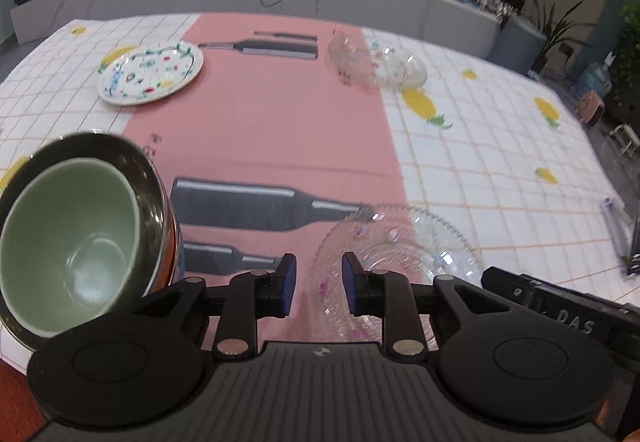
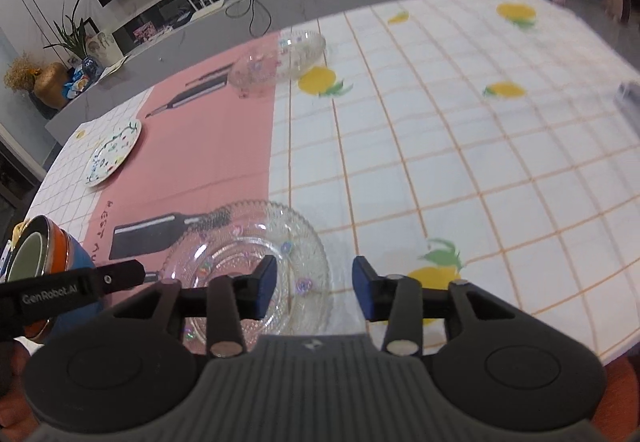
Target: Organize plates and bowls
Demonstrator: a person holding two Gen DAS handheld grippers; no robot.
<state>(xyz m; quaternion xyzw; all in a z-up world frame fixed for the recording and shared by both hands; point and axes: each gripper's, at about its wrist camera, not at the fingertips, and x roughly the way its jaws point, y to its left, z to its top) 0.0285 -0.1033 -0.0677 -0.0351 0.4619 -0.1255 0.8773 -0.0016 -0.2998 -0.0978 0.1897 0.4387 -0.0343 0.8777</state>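
Observation:
A clear glass plate [image 1: 400, 242] with a beaded rim lies on the tablecloth near the front edge. My left gripper [image 1: 319, 282] is open just above the plate's left rim, its blue pads apart and not pressing it. My right gripper [image 2: 315, 292] is open over the right rim of the same glass plate [image 2: 240, 238], wider than the left. At the left a green bowl [image 1: 72, 242] sits nested in a steel bowl [image 1: 120, 157]. The same stack [image 2: 36, 254] shows at the left edge of the right wrist view. A white patterned plate [image 1: 150, 73] lies far left.
Clear glass bowls [image 1: 376, 61] sit together at the far middle of the table [image 1: 500, 161], and they show as glass bowls [image 2: 280, 61] in the right wrist view too. The patterned plate [image 2: 114, 151] lies apart. A grey counter with clutter runs behind the table.

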